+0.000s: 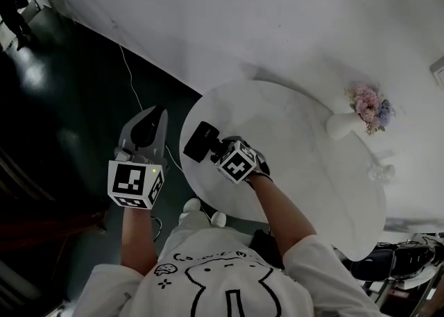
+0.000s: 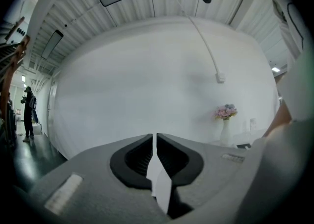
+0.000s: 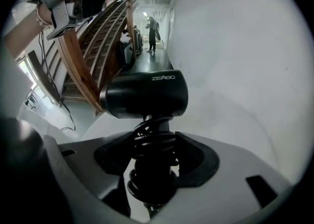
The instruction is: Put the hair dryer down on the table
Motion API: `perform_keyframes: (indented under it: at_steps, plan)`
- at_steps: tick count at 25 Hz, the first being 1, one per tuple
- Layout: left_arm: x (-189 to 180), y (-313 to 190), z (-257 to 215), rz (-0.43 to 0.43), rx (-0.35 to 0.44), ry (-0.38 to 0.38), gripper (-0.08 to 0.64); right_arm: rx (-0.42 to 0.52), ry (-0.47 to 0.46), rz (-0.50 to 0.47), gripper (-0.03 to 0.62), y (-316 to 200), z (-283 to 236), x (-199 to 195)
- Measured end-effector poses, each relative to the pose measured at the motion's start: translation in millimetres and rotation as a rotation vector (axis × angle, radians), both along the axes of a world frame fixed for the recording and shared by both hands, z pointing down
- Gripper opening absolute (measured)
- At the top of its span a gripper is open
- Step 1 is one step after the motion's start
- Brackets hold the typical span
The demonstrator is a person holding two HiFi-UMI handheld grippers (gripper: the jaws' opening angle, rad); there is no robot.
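A black hair dryer [image 1: 202,141] hangs over the left edge of the round white table [image 1: 298,135]. My right gripper [image 1: 220,149] is shut on its handle. In the right gripper view the dryer's barrel [image 3: 147,94] stands above the jaws. Its handle, wound with coiled black cord [image 3: 151,144], is clamped in the right gripper [image 3: 152,157]. My left gripper [image 1: 147,127] is left of the table over the dark floor. Its jaws stand together with nothing between them, shown also by the left gripper [image 2: 155,152] in its own view.
A white vase of pink and blue flowers [image 1: 361,111] and a small glass [image 1: 382,170] stand at the table's far right. A white cable [image 1: 128,73] runs over the dark floor. A person [image 1: 14,7] stands far off. A wooden stair rail [image 3: 93,46] rises beyond the table.
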State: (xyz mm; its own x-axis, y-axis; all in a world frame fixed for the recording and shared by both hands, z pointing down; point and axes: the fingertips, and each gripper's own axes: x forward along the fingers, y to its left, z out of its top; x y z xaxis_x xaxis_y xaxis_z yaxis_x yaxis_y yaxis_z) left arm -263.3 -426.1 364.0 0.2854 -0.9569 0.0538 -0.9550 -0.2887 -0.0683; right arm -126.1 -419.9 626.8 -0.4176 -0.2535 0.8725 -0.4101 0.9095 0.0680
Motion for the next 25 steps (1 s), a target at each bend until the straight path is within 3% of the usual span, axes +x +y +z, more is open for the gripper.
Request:
perform_keyframes:
  at_steps: [8, 16, 25]
  plan:
    - [-20.4, -8.6, 14.8, -0.007, -0.028, 0.022, 0.034, -0.011, 0.083, -0.004, 0.247, -10.3, 15.9, 0.8]
    - [-25.8, -16.1, 20.7, 0.001, -0.039, 0.037, 0.034, -0.076, 0.093, 0.014, 0.247, -9.7, 20.7, -1.0]
    - [-20.7, -19.4, 18.8, 0.024, -0.046, 0.039, 0.034, 0.000, 0.092, 0.071, 0.276, -13.5, 16.0, 5.3]
